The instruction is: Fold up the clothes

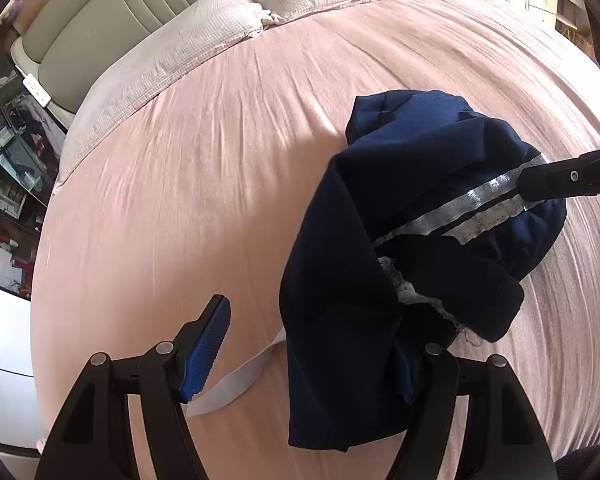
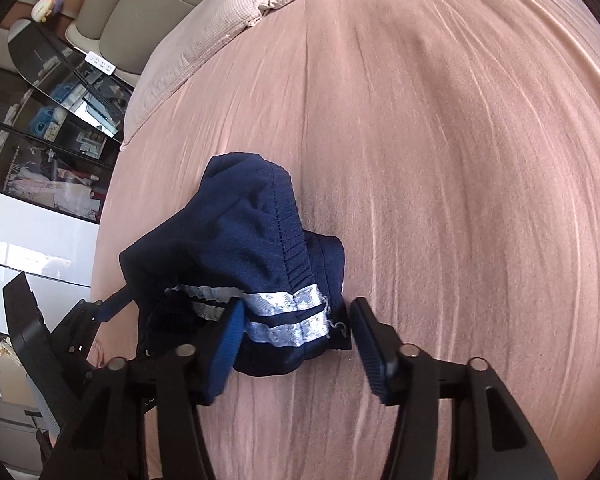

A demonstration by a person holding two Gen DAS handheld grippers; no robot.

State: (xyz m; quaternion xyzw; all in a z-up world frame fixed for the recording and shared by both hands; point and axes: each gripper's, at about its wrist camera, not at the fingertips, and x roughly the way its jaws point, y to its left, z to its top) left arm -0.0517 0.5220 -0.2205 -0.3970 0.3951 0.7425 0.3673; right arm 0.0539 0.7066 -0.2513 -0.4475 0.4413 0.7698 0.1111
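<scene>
A navy garment (image 1: 416, 216) with two silver-white stripes lies bunched on the pink bed sheet (image 1: 204, 184). My left gripper (image 1: 312, 352) is open; the cloth drapes over its right finger and hides it, while the left finger (image 1: 206, 346) stands bare. A white drawstring (image 1: 236, 380) trails between them. My right gripper (image 2: 300, 344) is open around the striped waistband end of the garment (image 2: 260, 264), with the left finger (image 2: 228, 344) against the cloth. The right gripper's finger also shows in the left wrist view (image 1: 568, 178), on the stripes.
Two checked pillows (image 1: 228, 12) and a padded headboard (image 1: 112, 4) lie at the far end of the bed. A glass-door cabinet (image 2: 40, 120) and white furniture (image 2: 32, 232) stand past the bed's left edge. The sheet spreads wide to the right.
</scene>
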